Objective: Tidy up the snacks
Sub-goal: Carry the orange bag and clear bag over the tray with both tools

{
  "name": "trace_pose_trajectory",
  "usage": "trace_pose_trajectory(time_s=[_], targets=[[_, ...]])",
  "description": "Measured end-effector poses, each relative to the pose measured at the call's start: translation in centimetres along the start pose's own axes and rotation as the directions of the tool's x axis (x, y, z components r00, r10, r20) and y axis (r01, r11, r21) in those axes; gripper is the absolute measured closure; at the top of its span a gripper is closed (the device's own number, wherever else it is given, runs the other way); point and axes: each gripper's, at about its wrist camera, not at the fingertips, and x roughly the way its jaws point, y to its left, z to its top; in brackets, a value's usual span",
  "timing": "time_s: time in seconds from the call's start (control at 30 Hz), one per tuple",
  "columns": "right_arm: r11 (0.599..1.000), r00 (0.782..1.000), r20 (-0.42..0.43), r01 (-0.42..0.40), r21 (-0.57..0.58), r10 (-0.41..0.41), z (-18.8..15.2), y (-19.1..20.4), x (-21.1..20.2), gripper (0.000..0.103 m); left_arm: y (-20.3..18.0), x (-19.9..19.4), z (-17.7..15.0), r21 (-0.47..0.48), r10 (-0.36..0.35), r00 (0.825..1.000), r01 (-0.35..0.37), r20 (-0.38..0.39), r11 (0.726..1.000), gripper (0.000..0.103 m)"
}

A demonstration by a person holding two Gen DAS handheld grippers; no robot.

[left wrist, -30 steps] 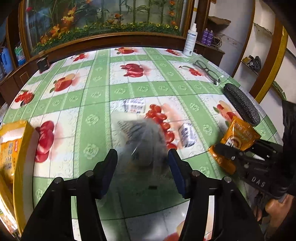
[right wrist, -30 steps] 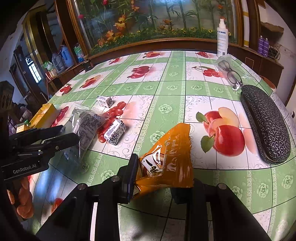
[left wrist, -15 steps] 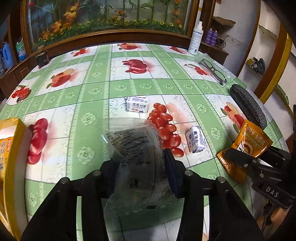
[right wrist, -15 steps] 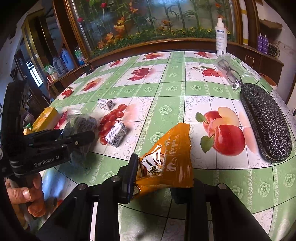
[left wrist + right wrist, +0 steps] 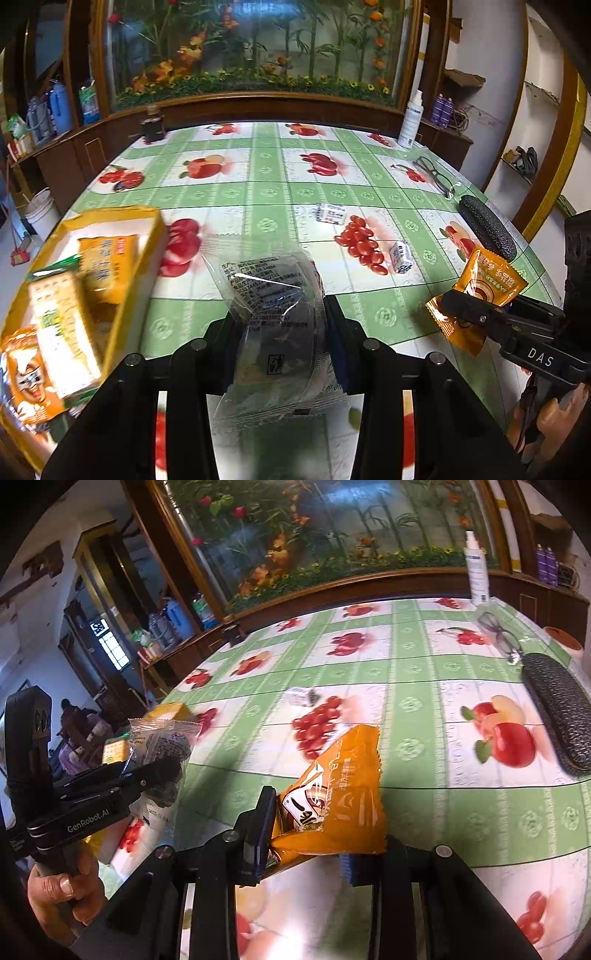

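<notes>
Clear packet [image 5: 275,295] and orange packet [image 5: 332,797] (both lifted).

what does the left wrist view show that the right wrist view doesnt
Only the left wrist view shows the inside of the yellow box, with snack packs lying in it, and the second small white packet right of the printed berries. Only the right wrist view shows the hand gripping the left gripper. Both show the clear packet shut in the left gripper, the orange packet shut in the right gripper, the glasses case and the spray bottle.
</notes>
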Motion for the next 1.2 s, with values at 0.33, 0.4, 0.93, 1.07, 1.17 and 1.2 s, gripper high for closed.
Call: trace_pose_trajectory(time_s=[0.33, 0.4, 0.93, 1.07, 1.17, 1.2], targets=[[0.993, 0.996, -0.009, -0.093, -0.077, 0.093, 0.4, 6.3, 0.4, 0.072, 4.4, -3.8, -1.2, -0.056, 0.111, 0.992, -0.108, 0.054, 0.993, 0.064], [0.990, 0.994, -0.017, -0.109, -0.092, 0.108, 0.5, 7.5, 0.6, 0.072, 5.4, -4.3, -1.4, -0.074, 0.127, 0.990, -0.123, 0.060, 0.990, 0.064], [0.949, 0.974, -0.070, -0.227, -0.217, 0.217, 1.4, 16.0, 3.4, 0.072, 11.5, -7.1, -2.5, -0.177, 0.273, 0.958, -0.255, 0.088, 0.951, 0.064], [0.934, 0.966, -0.086, -0.256, -0.250, 0.242, 1.8, 18.4, 4.6, 0.072, 12.9, -7.3, -2.8, -0.195, 0.298, 0.951, -0.278, 0.083, 0.941, 0.064], [0.926, 0.963, -0.095, -0.269, -0.266, 0.253, 2.0, 19.7, 5.5, 0.072, 14.0, -7.3, -3.1, -0.212, 0.311, 0.947, -0.289, 0.077, 0.934, 0.064], [0.923, 0.961, -0.098, -0.275, -0.268, 0.258, 2.1, 20.1, 5.7, 0.072, 14.4, -7.3, -3.2, -0.219, 0.315, 0.946, -0.292, 0.075, 0.931, 0.064]])
